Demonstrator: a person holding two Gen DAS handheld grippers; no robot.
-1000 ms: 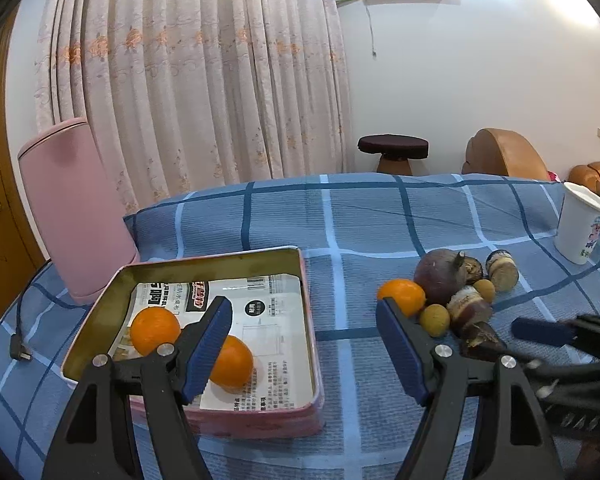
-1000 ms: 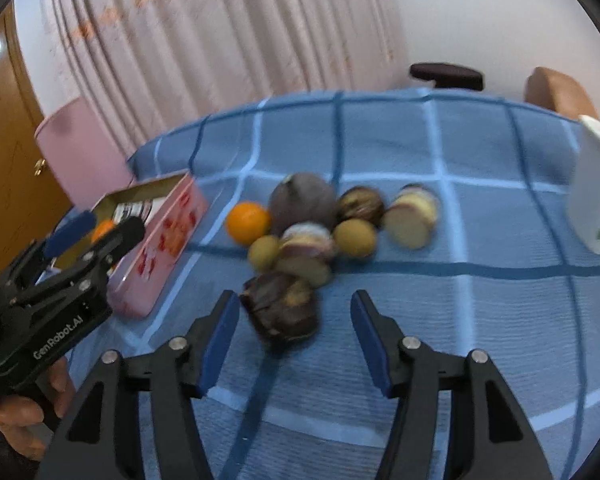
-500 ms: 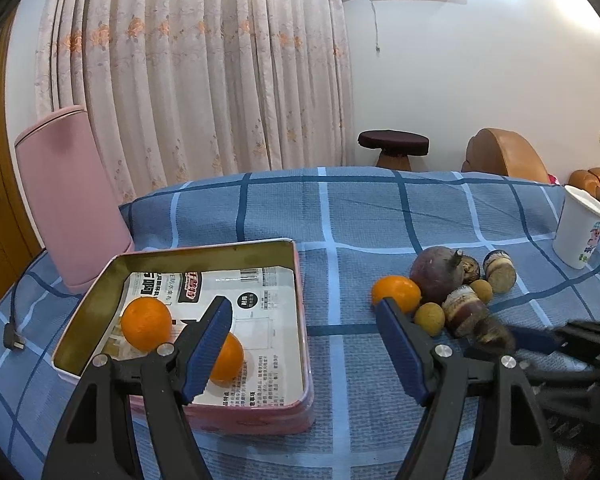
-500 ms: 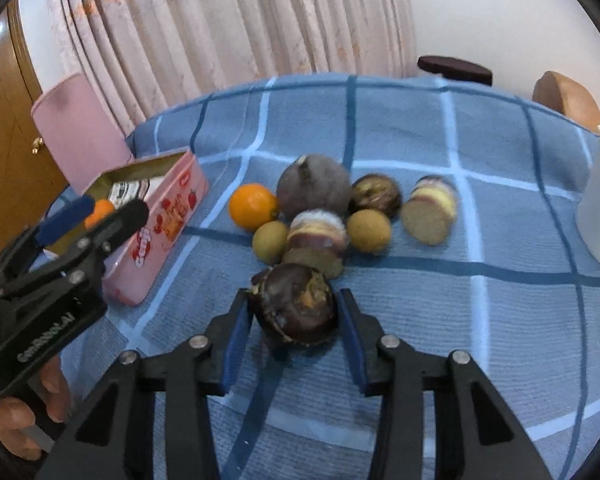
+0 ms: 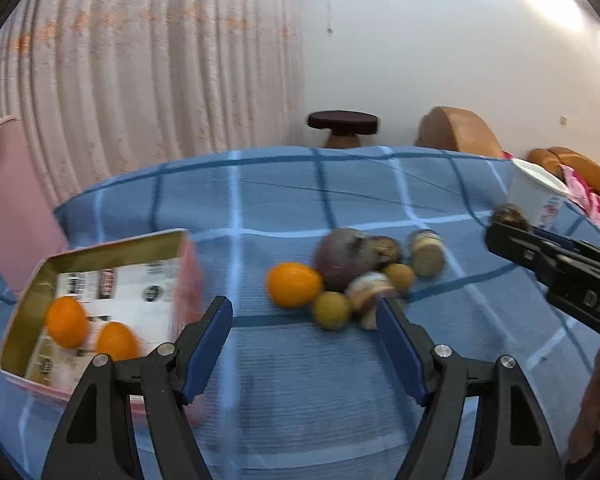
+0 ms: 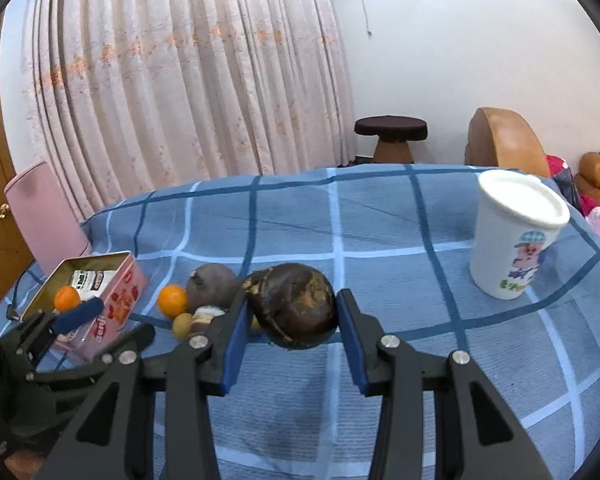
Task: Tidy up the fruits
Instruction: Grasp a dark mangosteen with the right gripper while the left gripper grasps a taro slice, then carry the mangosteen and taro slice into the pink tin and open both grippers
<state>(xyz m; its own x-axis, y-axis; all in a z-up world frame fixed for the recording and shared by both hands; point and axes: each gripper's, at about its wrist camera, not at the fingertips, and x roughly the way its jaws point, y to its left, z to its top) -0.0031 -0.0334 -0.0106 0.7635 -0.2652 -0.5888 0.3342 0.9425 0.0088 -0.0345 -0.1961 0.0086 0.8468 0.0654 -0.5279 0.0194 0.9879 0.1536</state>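
Blue foam pads line the left gripper (image 5: 304, 344), whose fingers are spread wide and hold nothing above the blue checked cloth (image 5: 312, 392). In the left wrist view, which is blurred, it faces a loose orange fruit (image 5: 294, 290) touching a heap of darker fruits (image 5: 360, 272). Off to the left sits the pink metal tin with a gold inside (image 5: 100, 256), holding two oranges (image 5: 88, 332). At the right edge the right gripper carries something dark at its tip.

In the right wrist view, the right gripper (image 6: 290, 316) is pinching a dark brown wrinkled round fruit (image 6: 294, 310) between its pads, lifted clear of the cloth. A white lidded cup with a cartoon print (image 6: 514, 236) stands well apart to the right.

Judging by the sorting, this fruit needs its own spot. Carry it level with a steady squeeze, since the round skin could roll out, and lower it fully before loosening the fingers.
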